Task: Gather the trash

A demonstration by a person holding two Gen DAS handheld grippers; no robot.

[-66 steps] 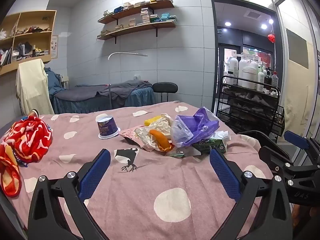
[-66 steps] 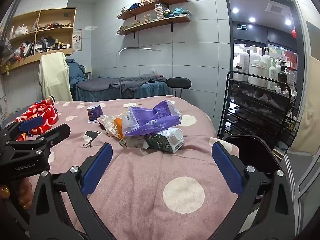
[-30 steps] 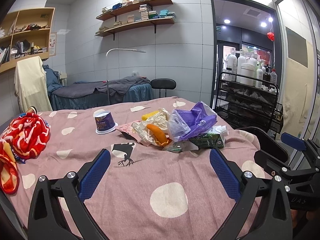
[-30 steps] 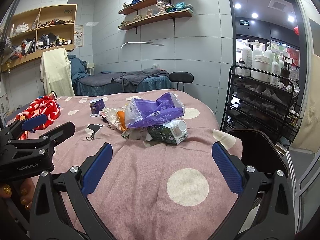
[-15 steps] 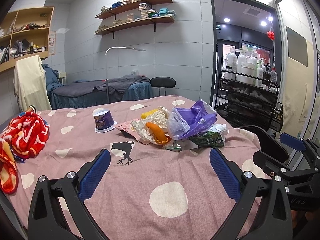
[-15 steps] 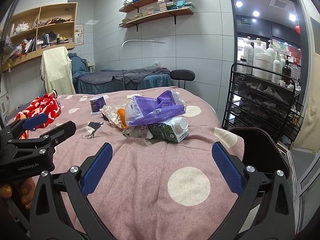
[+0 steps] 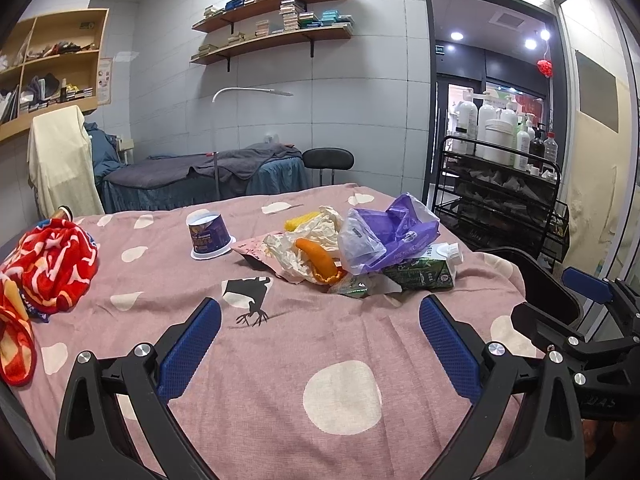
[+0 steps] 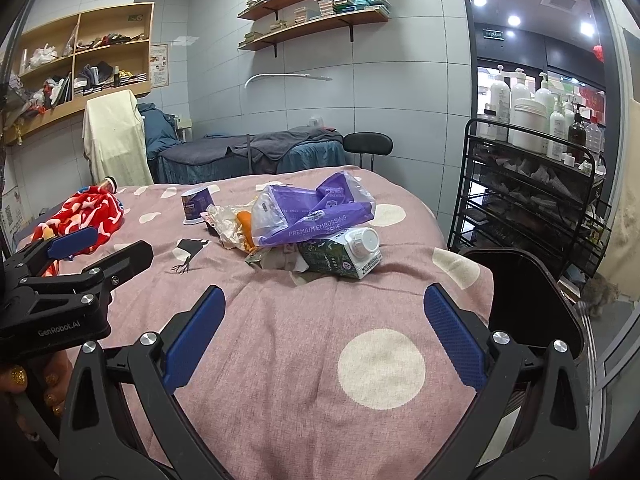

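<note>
A trash pile lies mid-bed on the pink dotted cover (image 7: 340, 360). In it are a purple plastic wrapper (image 7: 384, 236) (image 8: 316, 212), a green milk carton (image 7: 424, 270) (image 8: 340, 254), an orange peel (image 7: 318, 262) and crumpled clear wrapping (image 7: 304, 240). An upturned purple cup (image 7: 208, 236) (image 8: 196, 206) stands just left of the pile. My left gripper (image 7: 319, 304) is open and empty, short of the pile. My right gripper (image 8: 324, 292) is also open and empty, facing the carton. Each one shows at the edge of the other's view.
A red patterned blanket (image 7: 48, 264) is bunched at the bed's left side. A black bin (image 8: 532, 292) stands by the bed's right edge, and behind it is a black wire cart (image 8: 532, 200) with bottles. A second bed and a stool stand by the far wall.
Both views have shifted only slightly over the two seconds. The pile sits a little nearer. Neither gripper has taken hold of anything.
</note>
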